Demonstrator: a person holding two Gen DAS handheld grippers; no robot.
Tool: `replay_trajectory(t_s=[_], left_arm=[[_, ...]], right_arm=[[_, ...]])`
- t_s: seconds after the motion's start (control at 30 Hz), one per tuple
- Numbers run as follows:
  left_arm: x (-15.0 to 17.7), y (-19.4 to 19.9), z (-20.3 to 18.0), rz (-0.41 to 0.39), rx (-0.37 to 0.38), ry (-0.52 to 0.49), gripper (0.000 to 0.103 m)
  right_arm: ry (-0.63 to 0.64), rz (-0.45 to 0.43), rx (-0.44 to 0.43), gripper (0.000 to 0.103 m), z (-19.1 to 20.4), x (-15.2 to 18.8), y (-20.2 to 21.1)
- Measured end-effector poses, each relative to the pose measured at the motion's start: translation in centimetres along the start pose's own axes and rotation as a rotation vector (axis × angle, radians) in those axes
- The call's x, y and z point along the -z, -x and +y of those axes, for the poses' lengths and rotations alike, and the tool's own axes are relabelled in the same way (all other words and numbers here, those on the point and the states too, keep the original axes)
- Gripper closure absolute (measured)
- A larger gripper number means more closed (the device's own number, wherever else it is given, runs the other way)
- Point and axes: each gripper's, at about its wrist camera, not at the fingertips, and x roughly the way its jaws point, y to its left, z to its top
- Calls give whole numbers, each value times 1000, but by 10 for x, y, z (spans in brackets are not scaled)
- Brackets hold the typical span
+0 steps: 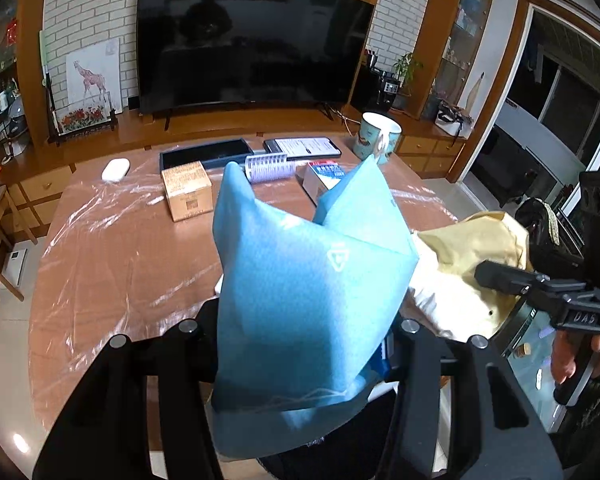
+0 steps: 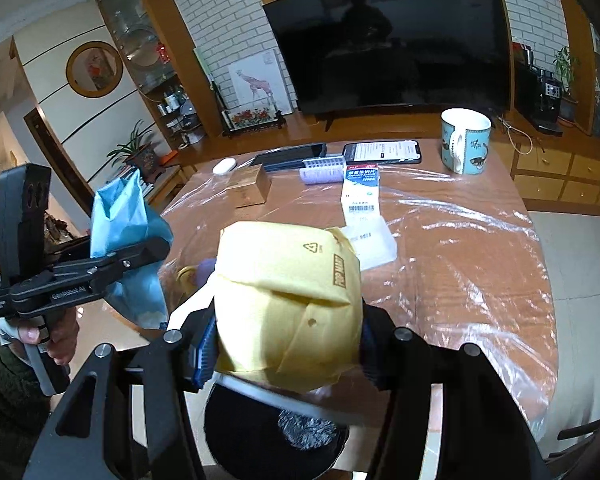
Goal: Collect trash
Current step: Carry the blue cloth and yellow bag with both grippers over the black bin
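**Both grippers hold trash over the bin**

Living room around you: a brown table (image 2: 480, 248) under clear plastic film stands in front of a big dark TV (image 1: 252, 44) on a wooden cabinet.

Nearest to you, below the table edge, a black bin (image 2: 268, 436) with a white rim is under your right gripper (image 2: 288, 340). Your right gripper pinches a yellow wrapper (image 2: 288, 292); its fingers press the crumpled paper from both sides, just above the bin. Your left gripper (image 1: 300, 344) pinches a blue bag (image 1: 300, 288); the bag stands up between the fingers and hides much of the table. The two grippers are near each other, the blue bag just beside the yellow wrapper.

Farther on the table you see a white box (image 2: 360, 196) with a blue label, a small brown box (image 1: 187, 192) and a clear roll (image 1: 266, 166). Behind them lie a dark tray (image 1: 206, 152), a phone (image 1: 302, 147) with its screen lit, and a white mouse (image 1: 115, 170). A blue mug (image 2: 465, 142) stands at the far right of the table.

A giraffe picture (image 1: 94, 76) leans on the brick wall left of the TV.
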Motion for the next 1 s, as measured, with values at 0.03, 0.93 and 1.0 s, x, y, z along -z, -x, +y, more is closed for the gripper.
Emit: replay_trajectory(t_s=[0.03, 0.93, 1.0], left_arm=[[3, 1, -1, 5, 2, 0, 50], [94, 12, -30, 161, 51, -6, 50], [100, 9, -32, 174, 50, -5, 50]], right_arm=[[0, 0, 0, 48, 0, 2, 2], [11, 160, -38, 48, 11, 82, 13], [12, 176, -35, 48, 10, 88, 11]])
